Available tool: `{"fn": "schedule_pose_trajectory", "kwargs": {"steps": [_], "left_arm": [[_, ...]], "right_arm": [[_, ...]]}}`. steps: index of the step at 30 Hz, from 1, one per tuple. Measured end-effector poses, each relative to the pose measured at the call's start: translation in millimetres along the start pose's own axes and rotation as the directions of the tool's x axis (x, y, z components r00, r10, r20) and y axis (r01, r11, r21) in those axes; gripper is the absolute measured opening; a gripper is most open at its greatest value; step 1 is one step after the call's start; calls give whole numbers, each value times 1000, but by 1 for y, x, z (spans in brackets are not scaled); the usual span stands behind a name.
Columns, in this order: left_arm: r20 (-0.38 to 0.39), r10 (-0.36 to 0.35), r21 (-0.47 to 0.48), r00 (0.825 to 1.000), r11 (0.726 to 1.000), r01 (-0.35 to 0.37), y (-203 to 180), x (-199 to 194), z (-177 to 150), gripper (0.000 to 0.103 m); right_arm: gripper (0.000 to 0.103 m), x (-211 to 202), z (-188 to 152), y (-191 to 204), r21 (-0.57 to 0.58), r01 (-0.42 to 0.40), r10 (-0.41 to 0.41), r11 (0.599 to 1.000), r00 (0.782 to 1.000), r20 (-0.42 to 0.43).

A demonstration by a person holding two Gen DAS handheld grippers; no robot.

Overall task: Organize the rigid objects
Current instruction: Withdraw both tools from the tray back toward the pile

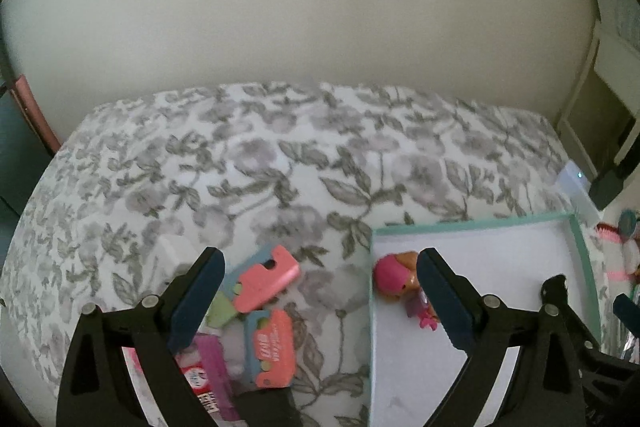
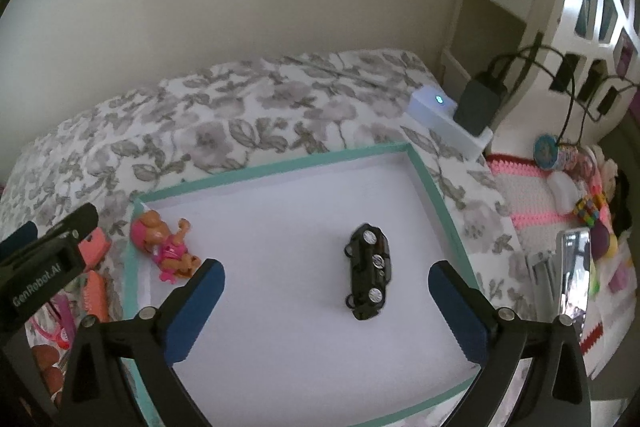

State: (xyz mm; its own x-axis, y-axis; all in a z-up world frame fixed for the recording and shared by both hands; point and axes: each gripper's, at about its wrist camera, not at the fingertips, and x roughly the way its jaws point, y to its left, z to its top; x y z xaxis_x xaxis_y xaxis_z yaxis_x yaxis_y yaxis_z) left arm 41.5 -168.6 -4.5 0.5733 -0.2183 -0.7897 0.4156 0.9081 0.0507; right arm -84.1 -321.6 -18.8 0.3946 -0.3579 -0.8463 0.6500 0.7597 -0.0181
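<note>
Both sets of fingers spread wide over the bed, holding nothing.

My left gripper (image 1: 320, 299) hung with fingers wide apart, one over the pink cards (image 1: 266, 277) on the floral bedspread (image 1: 280, 155), the other over the teal-rimmed tray (image 2: 436, 195) beside the pink doll (image 2: 166, 247). My right gripper (image 2: 326, 307) gaped above the tray, empty; the black toy car (image 2: 368, 277) lay belly-up between its fingertips, untouched, the doll at its ten o'clock.

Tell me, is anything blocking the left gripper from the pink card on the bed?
Nothing visible blocks it. The left hand-held gripper hangs open above the bedspread, and the pink card lies uncovered just ahead of its left finger. The box sits beside it to the right.
</note>
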Motion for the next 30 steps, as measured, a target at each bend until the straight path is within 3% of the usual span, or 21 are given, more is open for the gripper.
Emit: {"fn": "schedule_pose_trajectory", "kwargs": {"steps": [7, 15, 23, 30], "left_arm": [[39, 14, -84, 999, 996, -11, 36, -30, 4, 97], [67, 148, -78, 987, 987, -143, 76, -62, -3, 97], [-19, 200, -166, 980, 966, -200, 135, -68, -20, 97], [-138, 155, -245, 978, 952, -185, 168, -48, -44, 97]], "right_arm": [[103, -23, 2, 22, -41, -70, 71, 997, 997, 36], [103, -53, -1, 71, -130, -205, 216, 970, 974, 75], [103, -73, -13, 117, -242, -275, 300, 930, 951, 70], [103, -62, -35, 154, -308, -332, 341, 892, 940, -26]]}}
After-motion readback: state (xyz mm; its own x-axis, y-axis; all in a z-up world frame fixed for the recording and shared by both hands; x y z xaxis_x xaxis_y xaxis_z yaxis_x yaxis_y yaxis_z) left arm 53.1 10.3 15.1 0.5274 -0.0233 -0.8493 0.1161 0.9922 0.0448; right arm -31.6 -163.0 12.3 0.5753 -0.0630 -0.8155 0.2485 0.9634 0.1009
